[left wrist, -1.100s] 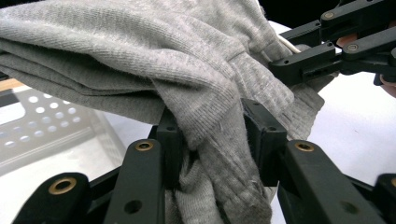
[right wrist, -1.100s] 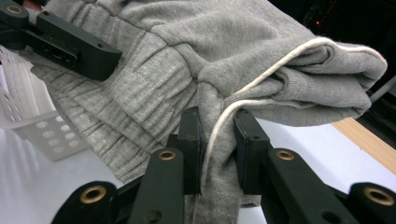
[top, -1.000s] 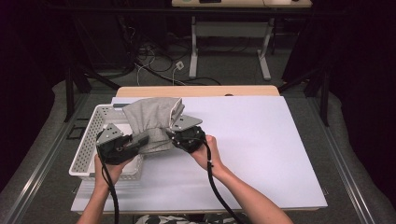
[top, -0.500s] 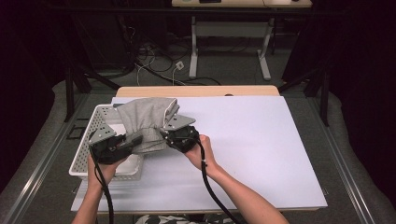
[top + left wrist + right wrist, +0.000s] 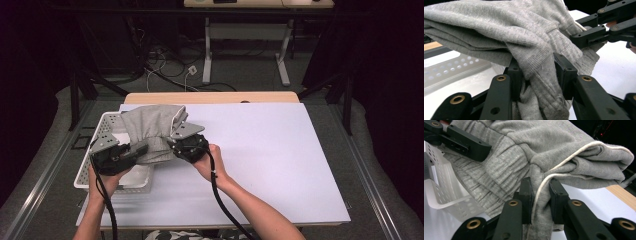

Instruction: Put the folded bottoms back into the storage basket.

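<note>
item: grey knit garment (image 5: 152, 131), soft jersey, bunched and folded over itself. ribbed band with gathered pleats along one edge (image 5: 496, 172); a thin white cord (image 5: 564, 163) runs along a rolled hem and drops between the right fingers. surface lightly fuzzy, no print seen. kind of garment: cannot tell for certain.

place: held off the bench (image 5: 280, 150), hanging between the two sets of fingers, its bulk rising beyond and above them; the far part sags over the white perforated basket (image 5: 102, 131) that stands just beside and under the left fingers.

left gripper (image 5: 131, 152): fingers (image 5: 565, 73) narrow, pinched on a thick fold of the ribbed band; cloth fills the gap and spills down below the pads.

right gripper (image 5: 176, 146): fingers (image 5: 525, 195) narrow, pinched on a fold of the hem with the white cord caught between them; cloth hangs down past the pads.

relation: the two grips sit near each other on the same lower edge, the cloth slack and heaped between and behind them. each gripper shows in the other's view, clamped farther along the band.

support: white bench top lies under the right fingers; basket wall lies under the left fingers.
</note>
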Tool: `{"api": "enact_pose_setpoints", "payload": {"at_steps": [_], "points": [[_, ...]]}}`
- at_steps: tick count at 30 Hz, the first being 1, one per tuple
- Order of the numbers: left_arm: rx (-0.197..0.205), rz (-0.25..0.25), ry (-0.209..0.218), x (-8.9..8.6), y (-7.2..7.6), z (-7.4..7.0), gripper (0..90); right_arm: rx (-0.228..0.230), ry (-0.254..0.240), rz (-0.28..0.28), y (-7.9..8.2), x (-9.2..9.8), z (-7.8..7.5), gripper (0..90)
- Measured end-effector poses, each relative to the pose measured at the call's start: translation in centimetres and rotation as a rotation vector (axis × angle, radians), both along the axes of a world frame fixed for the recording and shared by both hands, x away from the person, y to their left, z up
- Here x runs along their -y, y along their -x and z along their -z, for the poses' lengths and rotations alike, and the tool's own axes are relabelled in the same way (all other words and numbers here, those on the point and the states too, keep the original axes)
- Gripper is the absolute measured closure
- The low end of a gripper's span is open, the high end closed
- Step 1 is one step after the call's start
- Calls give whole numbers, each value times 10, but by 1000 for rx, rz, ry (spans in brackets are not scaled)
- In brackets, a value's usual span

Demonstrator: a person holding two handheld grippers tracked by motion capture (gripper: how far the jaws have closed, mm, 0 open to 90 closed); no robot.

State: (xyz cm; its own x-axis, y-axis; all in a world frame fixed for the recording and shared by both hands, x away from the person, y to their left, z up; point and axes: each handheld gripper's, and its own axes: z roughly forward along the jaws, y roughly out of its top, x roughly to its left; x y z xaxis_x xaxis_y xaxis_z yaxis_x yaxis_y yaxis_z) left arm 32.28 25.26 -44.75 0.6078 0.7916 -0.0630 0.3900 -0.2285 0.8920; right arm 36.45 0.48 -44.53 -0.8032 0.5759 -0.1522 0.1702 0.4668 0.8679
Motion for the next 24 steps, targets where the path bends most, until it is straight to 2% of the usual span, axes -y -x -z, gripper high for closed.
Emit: {"api": "enact_pose_setpoints", "payload": {"at_steps": [6, 24], "points": [[-13, -5, 1, -7, 0, -1, 629, -7, -9, -2, -1, -6, 1, 746], [-17, -19, -27, -27, 1, -6, 632, -24, -37, -10, -1, -27, 3, 745]]}}
